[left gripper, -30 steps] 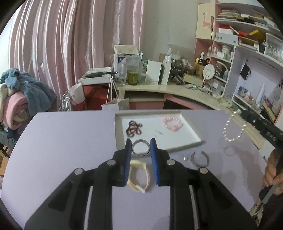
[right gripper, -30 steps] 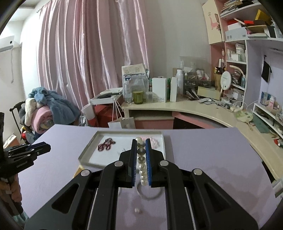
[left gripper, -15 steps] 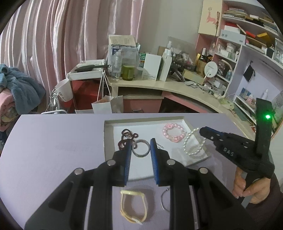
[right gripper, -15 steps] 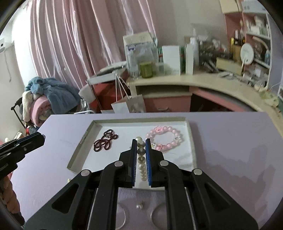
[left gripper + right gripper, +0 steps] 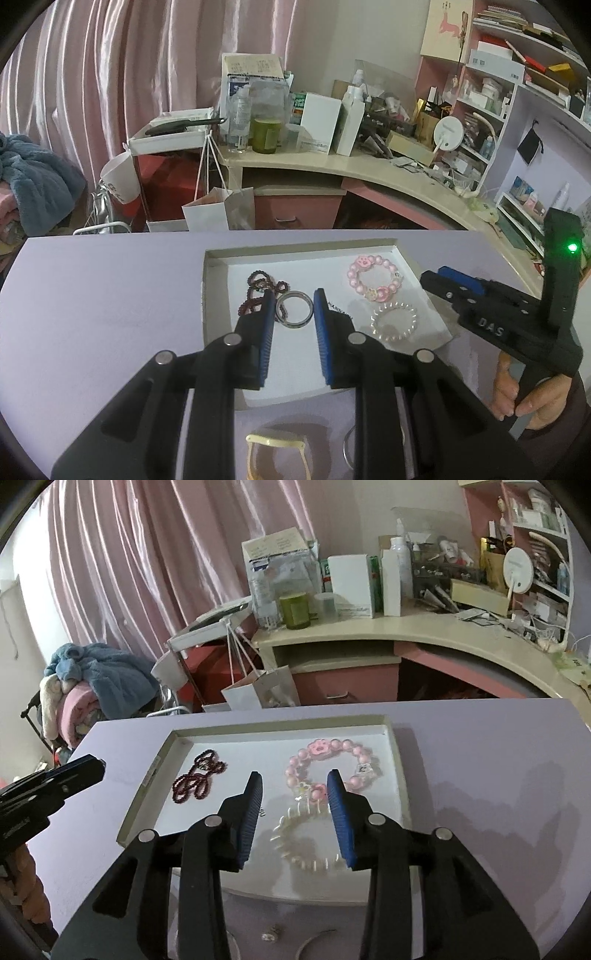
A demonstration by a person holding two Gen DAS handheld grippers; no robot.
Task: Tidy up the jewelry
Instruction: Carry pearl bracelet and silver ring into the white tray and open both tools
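In tray (image 5: 400, 775), pearl bracelet (image 5: 310, 843), pink bracelet (image 5: 332, 764)

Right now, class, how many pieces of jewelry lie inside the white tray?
3: dark red beads at the left, pink bracelet at the far right, pearl bracelet in front of it. The silver ring is held above it in the left gripper.

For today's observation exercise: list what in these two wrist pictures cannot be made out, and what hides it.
- Yellow band: left wrist view, cut off by the bottom edge.
- Pearl bracelet: right wrist view, blurred, its side hidden behind the right gripper.
- Small stud: right wrist view, too small to identify.
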